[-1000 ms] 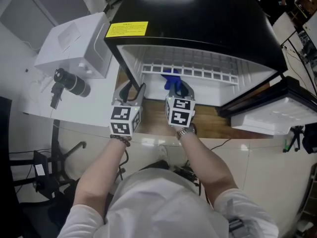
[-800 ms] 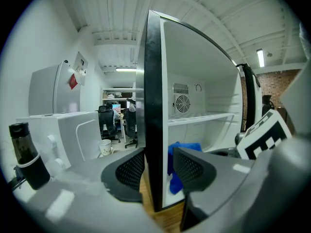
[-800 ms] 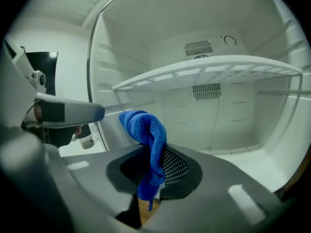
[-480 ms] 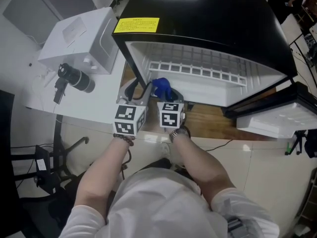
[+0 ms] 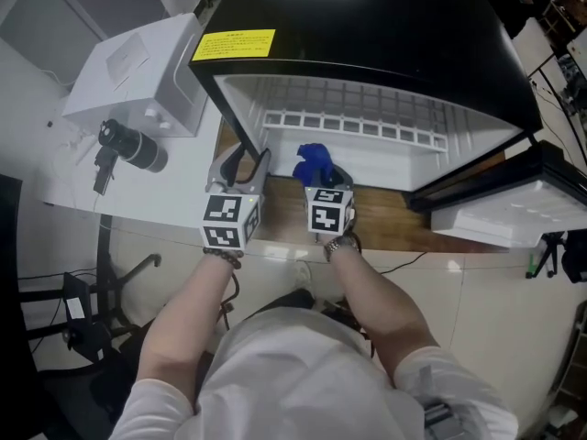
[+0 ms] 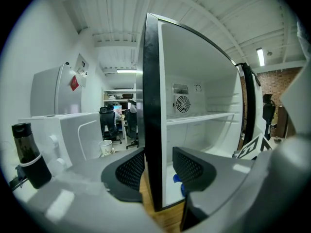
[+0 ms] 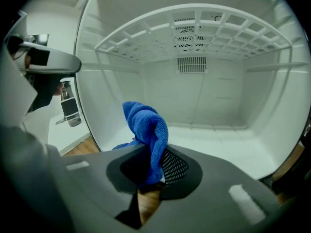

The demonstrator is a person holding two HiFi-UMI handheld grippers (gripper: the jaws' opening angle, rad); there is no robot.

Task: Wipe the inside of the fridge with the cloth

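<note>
The black fridge (image 5: 367,26) stands open, and its white inside (image 7: 214,110) fills the right gripper view. A bunched blue cloth (image 7: 146,125) sticks up from my right gripper (image 7: 153,171), which is shut on it at the front of the lower compartment, under the wire shelf (image 7: 194,33). From the head view the blue cloth (image 5: 314,160) shows just ahead of that right gripper (image 5: 323,176). My left gripper (image 5: 244,167) straddles the fridge's left wall (image 6: 150,130), one jaw on each side, shut on it.
A white box appliance (image 5: 138,71) and a black bottle (image 5: 128,149) sit on the white counter to the left. The fridge door (image 5: 514,214) hangs open at the right. Wooden board (image 5: 394,218) lies under the fridge front. A fan vent (image 6: 182,103) marks the back wall.
My right gripper has come down with the blue cloth, away from the wire shelf towards the fridge floor. The left gripper stays on the left wall.
</note>
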